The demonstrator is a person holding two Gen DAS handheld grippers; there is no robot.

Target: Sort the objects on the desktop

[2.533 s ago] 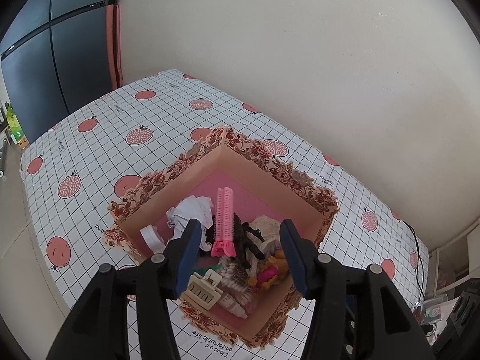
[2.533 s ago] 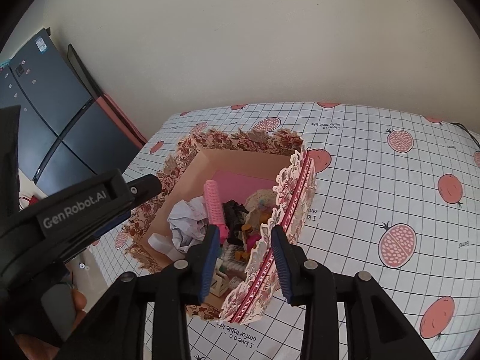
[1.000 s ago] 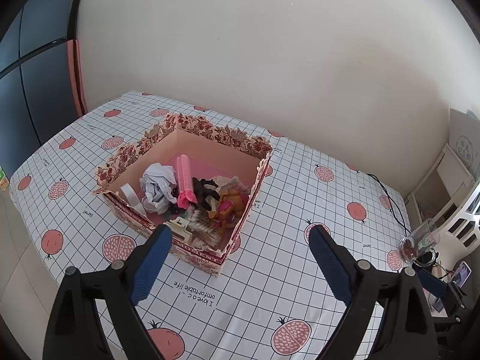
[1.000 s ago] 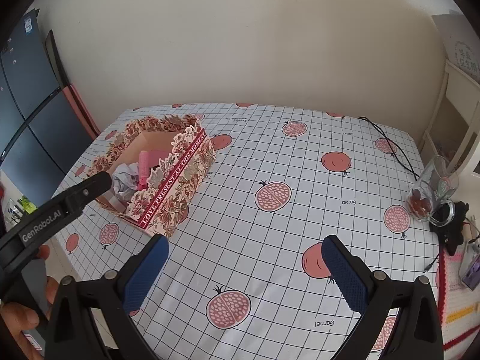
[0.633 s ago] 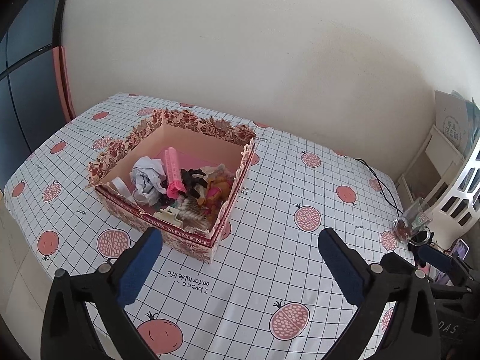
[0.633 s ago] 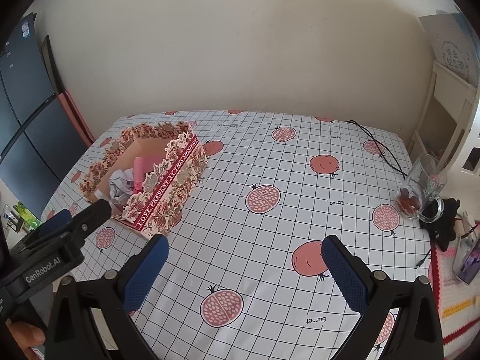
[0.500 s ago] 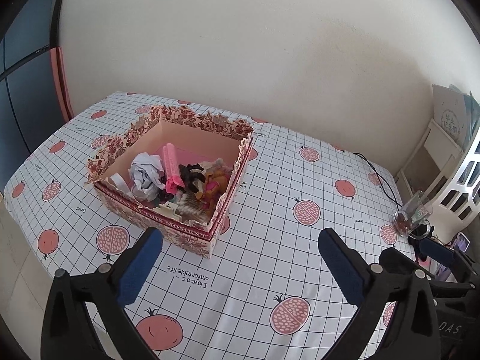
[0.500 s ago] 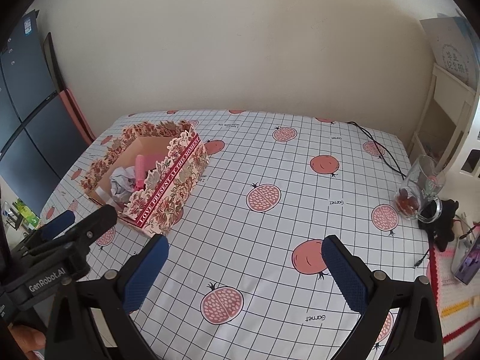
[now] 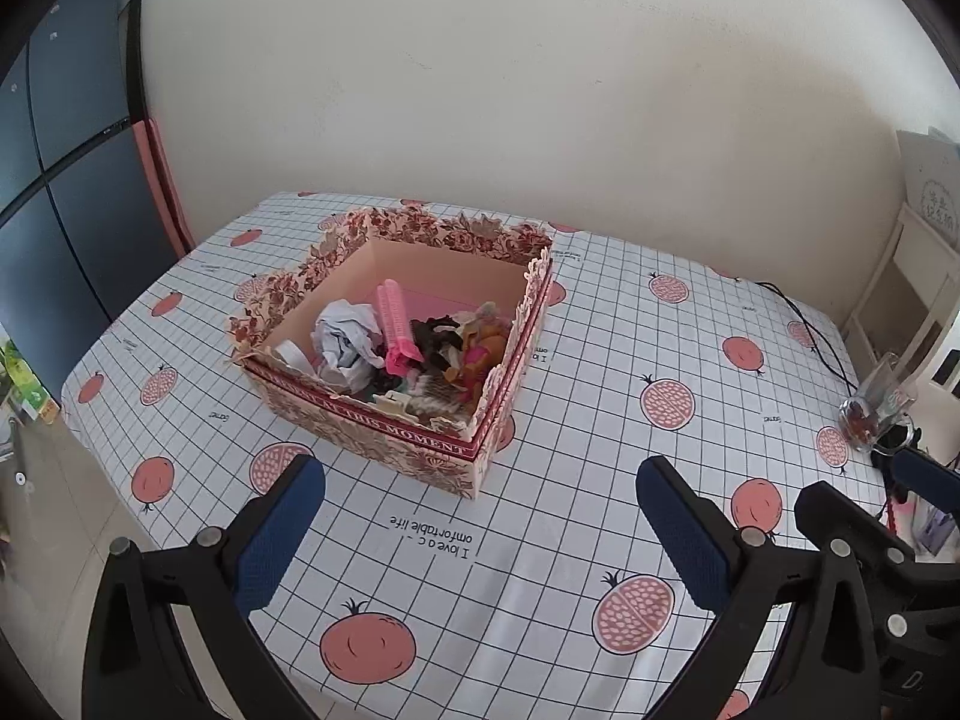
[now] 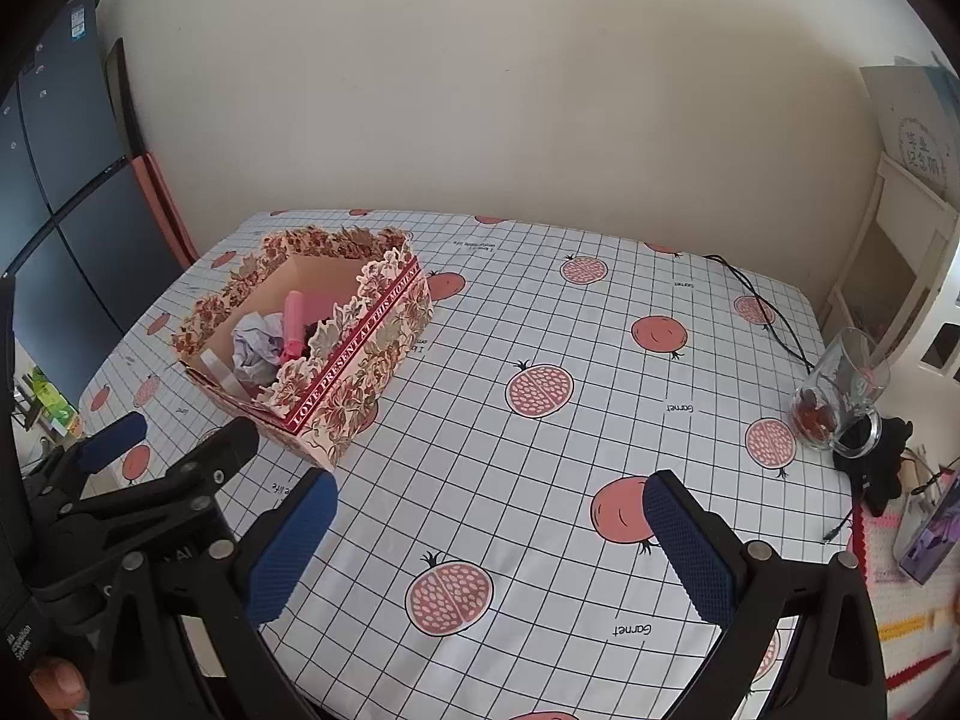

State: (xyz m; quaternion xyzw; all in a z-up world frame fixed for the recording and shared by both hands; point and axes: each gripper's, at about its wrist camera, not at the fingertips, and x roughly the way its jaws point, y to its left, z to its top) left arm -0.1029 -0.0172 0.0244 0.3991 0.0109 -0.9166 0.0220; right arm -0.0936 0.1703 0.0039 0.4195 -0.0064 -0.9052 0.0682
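Floral box (image 9: 384,432) of small items on the table's (image 9: 600,396) left side, pink roller (image 9: 395,324) and crumpled paper (image 9: 345,342) inside, left gripper (image 9: 480,534) and right gripper (image 10: 489,546) both wide, empty, above bare cloth

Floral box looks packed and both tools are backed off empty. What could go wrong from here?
1. The floral box holds a tangle: pink hair roller, crumpled paper, dark hair ties. Grabbing one may drag out others.
2. Its scalloped rim stands above the contents, so a wide-open left tool could snag it.
3. The glass cup sits near the table edge beside the black cable; a right tool sweep might tip it.
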